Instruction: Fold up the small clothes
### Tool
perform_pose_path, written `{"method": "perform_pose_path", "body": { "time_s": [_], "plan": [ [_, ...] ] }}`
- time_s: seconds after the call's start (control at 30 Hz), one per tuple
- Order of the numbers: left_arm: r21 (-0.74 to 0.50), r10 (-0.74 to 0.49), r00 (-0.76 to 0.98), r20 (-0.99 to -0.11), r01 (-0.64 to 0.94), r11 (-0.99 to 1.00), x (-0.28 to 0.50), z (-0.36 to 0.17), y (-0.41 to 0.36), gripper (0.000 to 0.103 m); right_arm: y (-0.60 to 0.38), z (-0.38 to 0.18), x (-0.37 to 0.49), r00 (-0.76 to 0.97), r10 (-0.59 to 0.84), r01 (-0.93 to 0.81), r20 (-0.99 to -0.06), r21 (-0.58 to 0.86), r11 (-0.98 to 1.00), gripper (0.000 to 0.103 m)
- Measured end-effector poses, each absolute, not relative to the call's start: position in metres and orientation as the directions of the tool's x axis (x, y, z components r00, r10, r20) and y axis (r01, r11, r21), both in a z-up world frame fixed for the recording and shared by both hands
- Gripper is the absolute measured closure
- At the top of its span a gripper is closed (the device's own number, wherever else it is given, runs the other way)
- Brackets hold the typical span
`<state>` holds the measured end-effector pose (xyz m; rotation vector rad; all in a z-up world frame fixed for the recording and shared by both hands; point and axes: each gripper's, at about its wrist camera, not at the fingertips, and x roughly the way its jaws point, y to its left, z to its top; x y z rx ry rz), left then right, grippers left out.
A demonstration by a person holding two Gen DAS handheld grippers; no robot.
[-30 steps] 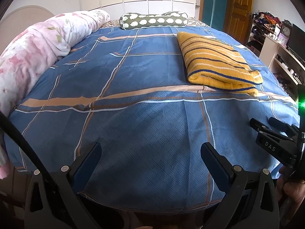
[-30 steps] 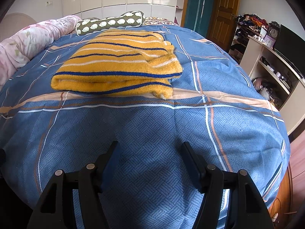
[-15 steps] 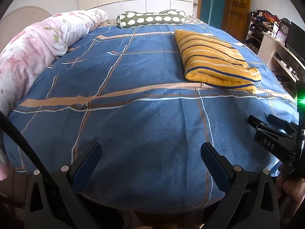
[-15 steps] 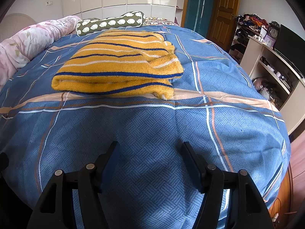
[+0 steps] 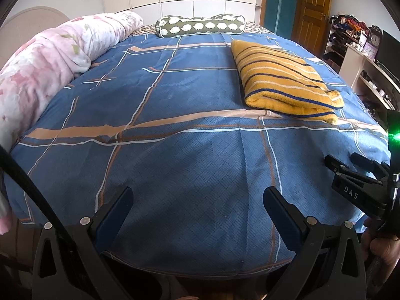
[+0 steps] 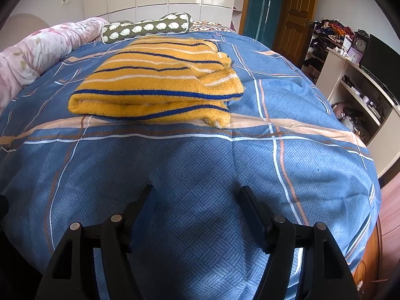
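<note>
Left gripper [image 5: 197, 200] and right gripper [image 6: 197, 197] both angle downward, fingers [image 5: 280, 212] spread apart with nothing between them.

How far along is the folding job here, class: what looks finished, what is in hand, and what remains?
Done: the yellow striped sweater lies folded in a neat stack on the blue bedspread. In hand: nothing; the left gripper and right gripper are both open and empty above bare bedspread, short of the sweater. Left: no other unfolded clothes show on the bed, so little seems to remain.
</note>
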<state>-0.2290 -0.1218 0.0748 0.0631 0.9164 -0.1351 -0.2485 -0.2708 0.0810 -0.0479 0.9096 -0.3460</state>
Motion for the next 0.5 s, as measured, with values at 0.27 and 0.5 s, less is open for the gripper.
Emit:
{"method": "perform_pose_path", "body": {
  "time_s": [0.27,0.5],
  "plan": [
    [-0.008,-0.092,0.595,-0.799,0.142,0.990,-0.2284,0.0733,-0.1211,0.000,-0.2665,0.0794,-0.2490,0.560,-0.333,0.270,-0.759,-0.213,0.939,0.028],
    [0.001,-0.093,0.595,-0.798,0.155,0.988,-0.2300,0.0725,-0.1252,0.000,-0.2647,0.0783,-0.2500,0.559,-0.354,0.266,-0.750,-0.242,0.933,0.025]
  ]
}}
